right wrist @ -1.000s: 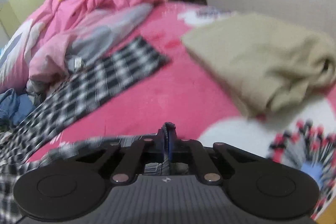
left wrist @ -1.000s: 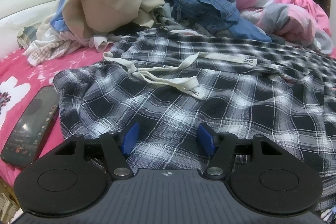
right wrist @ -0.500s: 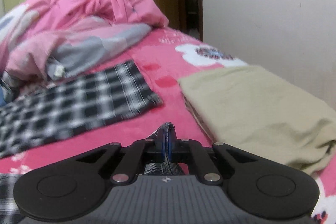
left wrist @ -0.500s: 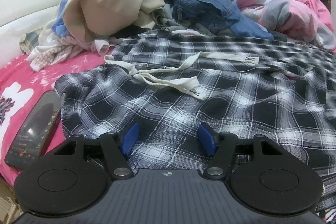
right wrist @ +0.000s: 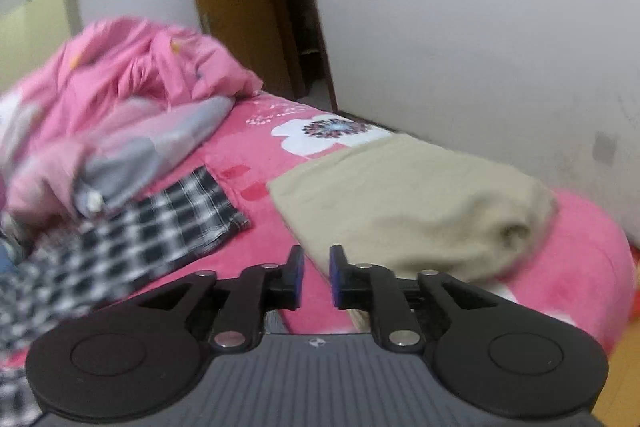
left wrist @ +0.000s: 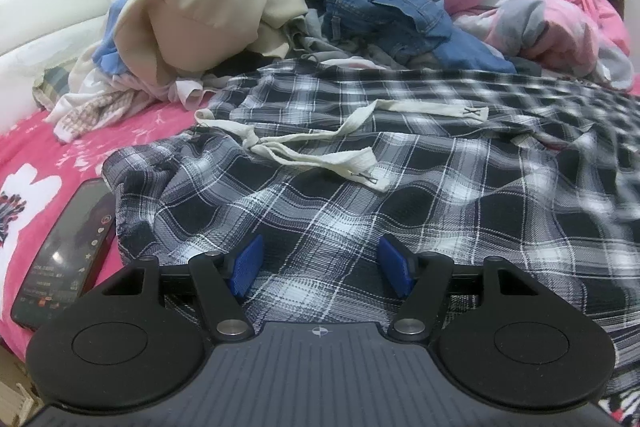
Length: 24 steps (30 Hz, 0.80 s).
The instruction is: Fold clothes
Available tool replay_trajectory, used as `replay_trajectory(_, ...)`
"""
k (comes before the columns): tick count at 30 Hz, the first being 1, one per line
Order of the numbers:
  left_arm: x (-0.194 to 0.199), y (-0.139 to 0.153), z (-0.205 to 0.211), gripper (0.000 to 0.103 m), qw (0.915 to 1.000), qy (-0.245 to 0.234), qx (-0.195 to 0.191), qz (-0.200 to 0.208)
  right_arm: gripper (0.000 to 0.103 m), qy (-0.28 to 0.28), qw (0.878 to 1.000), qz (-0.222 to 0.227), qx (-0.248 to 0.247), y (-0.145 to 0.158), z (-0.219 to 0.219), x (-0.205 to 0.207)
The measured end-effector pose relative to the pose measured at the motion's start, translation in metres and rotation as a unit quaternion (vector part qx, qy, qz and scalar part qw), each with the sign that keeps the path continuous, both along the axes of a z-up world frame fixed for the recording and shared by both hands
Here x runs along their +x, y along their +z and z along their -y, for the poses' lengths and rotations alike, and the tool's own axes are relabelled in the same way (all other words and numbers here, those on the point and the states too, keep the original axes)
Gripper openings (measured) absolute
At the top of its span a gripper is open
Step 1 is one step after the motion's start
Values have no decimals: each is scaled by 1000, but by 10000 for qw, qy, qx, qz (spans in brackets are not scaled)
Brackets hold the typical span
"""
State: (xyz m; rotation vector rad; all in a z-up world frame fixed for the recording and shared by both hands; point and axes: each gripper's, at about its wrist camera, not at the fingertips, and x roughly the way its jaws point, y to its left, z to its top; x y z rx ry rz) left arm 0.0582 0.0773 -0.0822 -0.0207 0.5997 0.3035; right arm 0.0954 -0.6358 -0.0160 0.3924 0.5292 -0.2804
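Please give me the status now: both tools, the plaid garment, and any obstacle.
Left tool open over plaid garment. Right tool opening, nothing between. Phone beside garment edge.

We list: plaid trousers (left wrist: 360, 211), thin woven cloth, matt, with a coarse cotton drawstring (left wrist: 320, 157); blue denim (left wrist: 384, 11), upper centre; phone (left wrist: 64, 259), glossy glass, lower left; beige folded garment (right wrist: 412, 203), soft matt cloth; pink bedsheet (right wrist: 272, 227), fleecy; door frame (right wrist: 240, 3), smooth wood.
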Motion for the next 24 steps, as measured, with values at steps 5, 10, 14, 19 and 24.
replay_trajectory(5,-14,15,5,64,9994,-179,-134,252,36,-254,9872,-188,1563,-20,26,-61)
replay_trajectory(10,-32,30,30,65,9910,-1255,-231,410,37,-579,9625,-243,2640,-53,34,-95)
replay_trajectory(14,-40,27,68,65,9646,-2624,-248,121,37,-537,9547,-185,2922,-61,34,-96)
replay_trajectory(19,-56,10,117,65,9248,-3774,429,-196,34,-448,9559,-278,2889,-64,29,-84)
replay_trajectory(24,-72,3,136,64,9012,-4252,829,-142,30,-508,9607,-288,2712,-63,23,-85)
